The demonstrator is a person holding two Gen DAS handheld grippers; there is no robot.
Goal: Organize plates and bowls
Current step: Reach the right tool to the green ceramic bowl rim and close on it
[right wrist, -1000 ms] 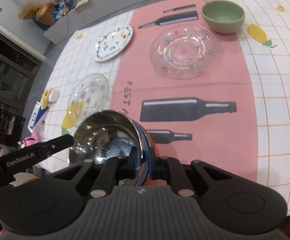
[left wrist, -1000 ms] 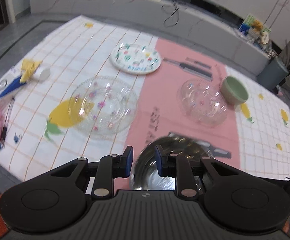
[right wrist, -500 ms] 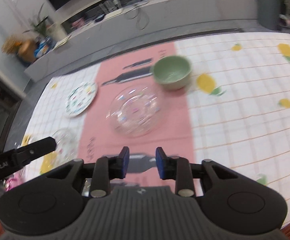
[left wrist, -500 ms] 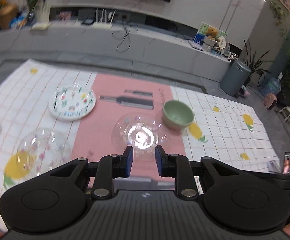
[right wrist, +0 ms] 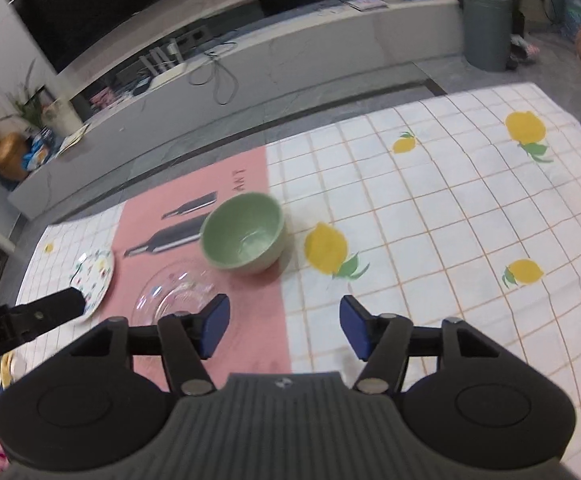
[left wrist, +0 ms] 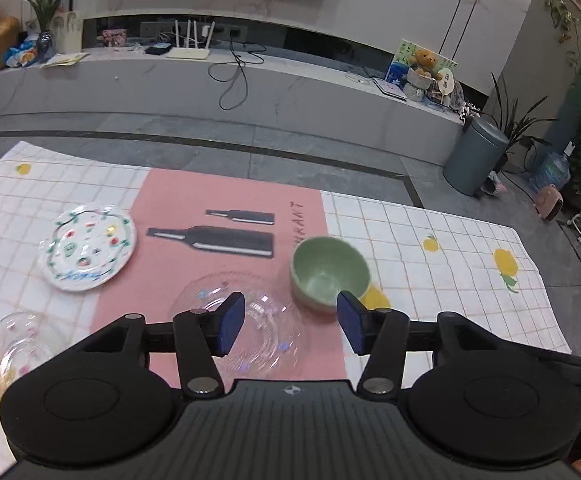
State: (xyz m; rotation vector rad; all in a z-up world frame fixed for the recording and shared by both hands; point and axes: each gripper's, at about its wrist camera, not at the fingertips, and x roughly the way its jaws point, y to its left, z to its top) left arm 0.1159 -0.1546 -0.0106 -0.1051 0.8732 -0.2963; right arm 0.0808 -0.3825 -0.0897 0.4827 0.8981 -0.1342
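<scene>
Currently both the left gripper (left wrist: 290, 322) and right gripper (right wrist: 284, 328) hang spread and empty. The green bowl (left wrist: 329, 273) sits at one o'clock, just beside the glass plate (left wrist: 246, 330); a careless grab could knock them together.

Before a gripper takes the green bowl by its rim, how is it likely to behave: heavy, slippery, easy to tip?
The green bowl has thick walls and a glossy glaze, so it is probably fairly heavy and somewhat slippery. It stands upright on a narrower base, so a push at the rim might tip it. It looks ceramic, so likely fragile.
</scene>
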